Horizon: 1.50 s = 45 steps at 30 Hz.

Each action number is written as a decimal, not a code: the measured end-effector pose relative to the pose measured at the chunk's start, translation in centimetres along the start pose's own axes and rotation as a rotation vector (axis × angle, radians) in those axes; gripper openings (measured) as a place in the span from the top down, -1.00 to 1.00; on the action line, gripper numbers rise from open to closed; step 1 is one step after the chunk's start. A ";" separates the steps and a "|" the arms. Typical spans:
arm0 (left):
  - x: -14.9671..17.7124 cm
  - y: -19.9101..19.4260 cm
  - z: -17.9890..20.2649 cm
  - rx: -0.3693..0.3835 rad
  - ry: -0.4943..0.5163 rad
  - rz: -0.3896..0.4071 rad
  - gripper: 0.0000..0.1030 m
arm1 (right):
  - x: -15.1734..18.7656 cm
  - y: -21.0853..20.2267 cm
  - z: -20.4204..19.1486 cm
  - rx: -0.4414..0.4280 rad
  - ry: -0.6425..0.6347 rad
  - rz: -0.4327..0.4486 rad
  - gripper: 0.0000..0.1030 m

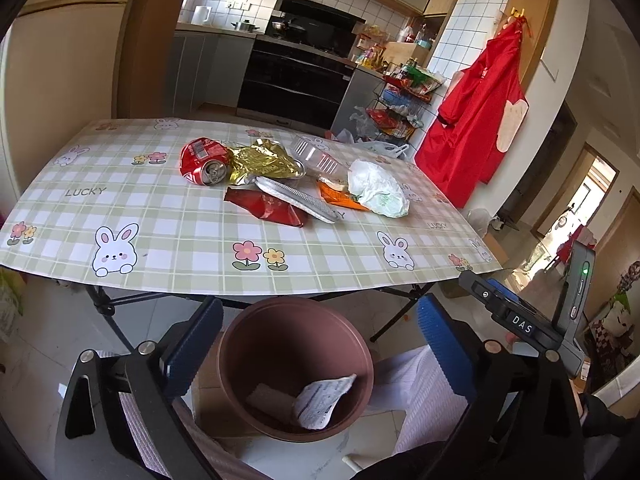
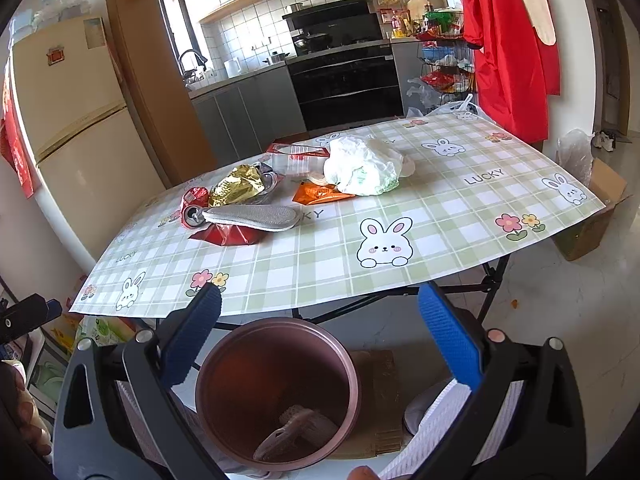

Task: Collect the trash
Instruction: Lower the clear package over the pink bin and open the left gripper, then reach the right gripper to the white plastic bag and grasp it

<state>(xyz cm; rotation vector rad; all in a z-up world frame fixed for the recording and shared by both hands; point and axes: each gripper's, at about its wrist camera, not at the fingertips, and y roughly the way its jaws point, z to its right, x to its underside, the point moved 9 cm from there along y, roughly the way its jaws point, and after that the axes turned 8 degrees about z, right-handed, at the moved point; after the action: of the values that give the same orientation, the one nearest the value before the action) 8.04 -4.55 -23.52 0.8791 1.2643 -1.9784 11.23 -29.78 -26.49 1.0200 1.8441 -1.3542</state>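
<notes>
A pile of trash lies mid-table: a crushed red can (image 1: 202, 162) (image 2: 193, 211), a gold wrapper (image 1: 266, 160) (image 2: 238, 186), a red wrapper (image 1: 266, 209) (image 2: 226, 236), a silver pouch (image 1: 298, 200) (image 2: 252, 218), an orange packet (image 1: 338, 196) (image 2: 320, 194), a white plastic bag (image 1: 378, 188) (image 2: 362, 170) and a clear tray (image 1: 316, 156) (image 2: 298, 160). A brown bin (image 1: 296, 364) (image 2: 278, 388) stands on the floor below the table's near edge and holds a crumpled white wrapper (image 1: 322, 400). My left gripper (image 1: 320, 344) and right gripper (image 2: 320, 340) are open and empty above the bin.
The table has a green checked cloth (image 1: 160, 240) (image 2: 460, 208) with rabbits. A red apron (image 1: 480, 108) (image 2: 516, 40) hangs at the right. A fridge (image 2: 68, 128) stands left. A cardboard box (image 2: 600, 216) sits on the floor right of the table. Kitchen counters lie behind.
</notes>
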 end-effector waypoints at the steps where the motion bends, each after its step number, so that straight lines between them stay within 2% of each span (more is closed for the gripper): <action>1: 0.0 0.0 -0.1 -0.003 0.000 -0.002 -0.88 | 0.0 0.0 0.0 0.002 0.000 0.000 -0.89; 14: -0.4 0.4 -2.3 -0.063 -0.058 0.002 -0.88 | 0.1 0.3 0.3 0.017 -0.015 -0.013 -0.89; 19: -2.9 1.0 -4.2 -0.112 -0.062 0.047 -0.88 | -1.3 0.8 0.7 0.044 -0.071 0.010 -0.89; 24: -5.8 2.5 -5.6 -0.138 -0.049 0.077 -0.88 | -3.2 2.9 1.0 0.034 -0.102 0.011 -0.89; 33: -9.5 4.9 -8.8 -0.201 -0.014 0.093 -0.88 | -7.4 8.9 2.1 0.048 -0.188 0.009 -0.89; 37: -10.0 6.4 -10.6 -0.241 -0.028 0.078 -0.88 | -9.4 12.8 3.5 0.053 -0.193 0.003 -0.89; 45: -10.1 9.9 -13.0 -0.282 -0.075 0.031 -0.88 | -11.0 22.1 3.9 0.100 -0.332 -0.019 -0.89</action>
<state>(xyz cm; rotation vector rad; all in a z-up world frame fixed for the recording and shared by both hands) 24.31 5.55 -24.65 0.6755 1.4328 -1.7377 36.02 -32.13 -28.91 0.7717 1.5560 -1.5360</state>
